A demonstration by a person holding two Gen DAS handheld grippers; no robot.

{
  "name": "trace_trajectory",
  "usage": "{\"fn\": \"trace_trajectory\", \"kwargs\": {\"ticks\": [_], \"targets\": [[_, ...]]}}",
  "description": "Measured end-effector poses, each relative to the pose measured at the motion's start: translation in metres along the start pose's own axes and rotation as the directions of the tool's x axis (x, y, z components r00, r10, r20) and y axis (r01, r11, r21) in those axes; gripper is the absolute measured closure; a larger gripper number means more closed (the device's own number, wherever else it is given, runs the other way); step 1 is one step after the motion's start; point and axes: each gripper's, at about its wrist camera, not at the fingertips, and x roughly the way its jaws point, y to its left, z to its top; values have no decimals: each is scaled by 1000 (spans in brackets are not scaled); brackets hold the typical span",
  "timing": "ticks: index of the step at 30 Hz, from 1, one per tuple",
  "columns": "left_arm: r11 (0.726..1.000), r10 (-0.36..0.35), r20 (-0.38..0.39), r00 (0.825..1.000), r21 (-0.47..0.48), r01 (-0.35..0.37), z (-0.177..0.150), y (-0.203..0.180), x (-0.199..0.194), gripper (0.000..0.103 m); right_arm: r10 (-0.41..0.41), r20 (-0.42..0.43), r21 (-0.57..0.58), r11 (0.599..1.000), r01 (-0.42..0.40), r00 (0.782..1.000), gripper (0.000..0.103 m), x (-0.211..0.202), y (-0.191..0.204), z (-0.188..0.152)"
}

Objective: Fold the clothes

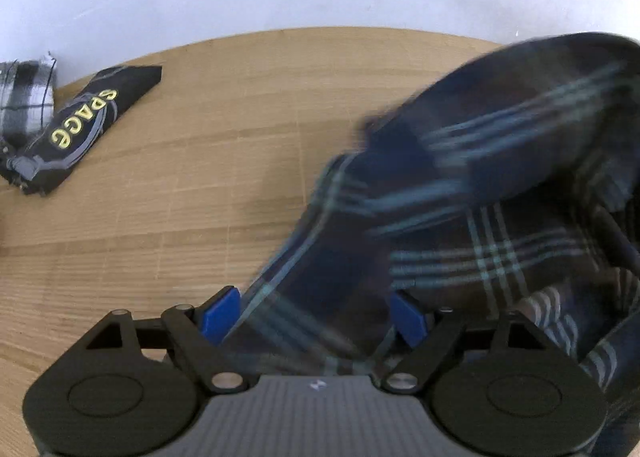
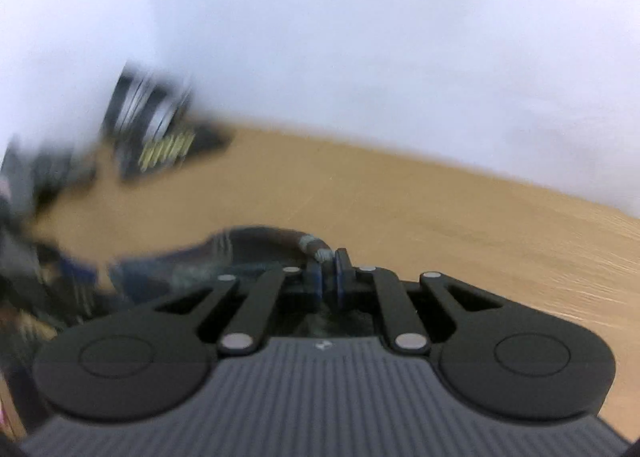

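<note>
Looks like we're mid-fold on the dark blue plaid shirt (image 1: 460,193). It sits on the wooden table (image 1: 200,161), bunched up, with part of it lifted and blurry off the wood. The right gripper (image 2: 331,257) has its jaws pinched tight on a rolled edge of that shirt, so that's the hand doing the carrying. The left gripper (image 1: 312,311) is spread wide, blue pads (image 1: 220,313) standing apart with a strip of the plaid running between them, but I can't see them pressing on it, so I'd call it not gripped.

Far from the shirt, toward the table's back corner, there's a folded black tee with yellow lettering (image 1: 80,125), and touching it a grey checked piece (image 1: 26,97); probably the done pile.

My guess for the next move: the left one needs to close on its edge so both hands can pull the fabric flat before laying it over. One-handed it'll likely just crumple.
</note>
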Motion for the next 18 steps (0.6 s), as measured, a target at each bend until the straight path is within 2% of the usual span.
{"fn": "trace_trajectory", "kwargs": {"ticks": [2,6,10,12,13,14,16,18], "targets": [[999,-27,-4,1000,22,27,11,-7,12,19,-51,18,57,997,50,999,94,-33,-13,-7],[995,-28,-18,999,100,30,37,-28,49,19,-191,-62,85,977,196,980,94,-68,-37,-44],[993,-56,-69,996,104,63,55,-47,88,19,-233,-77,168,955,243,969,94,-92,-49,-77],[991,-103,-41,994,78,106,57,-50,88,40,-244,-60,180,951,251,968,94,-101,-49,-82],[989,-129,-32,991,69,131,57,-51,84,72,-249,-52,179,950,255,967,94,-99,-47,-79],[988,-145,-21,989,49,146,56,-50,78,94,-254,-45,177,950,258,966,94,-92,-40,-78],[988,-152,18,988,-29,152,51,-42,63,94,-264,-11,191,946,261,965,94,-100,-34,-80],[977,-165,80,983,-126,174,42,-27,34,95,-279,42,231,937,263,959,94,-100,-25,-79]]}}
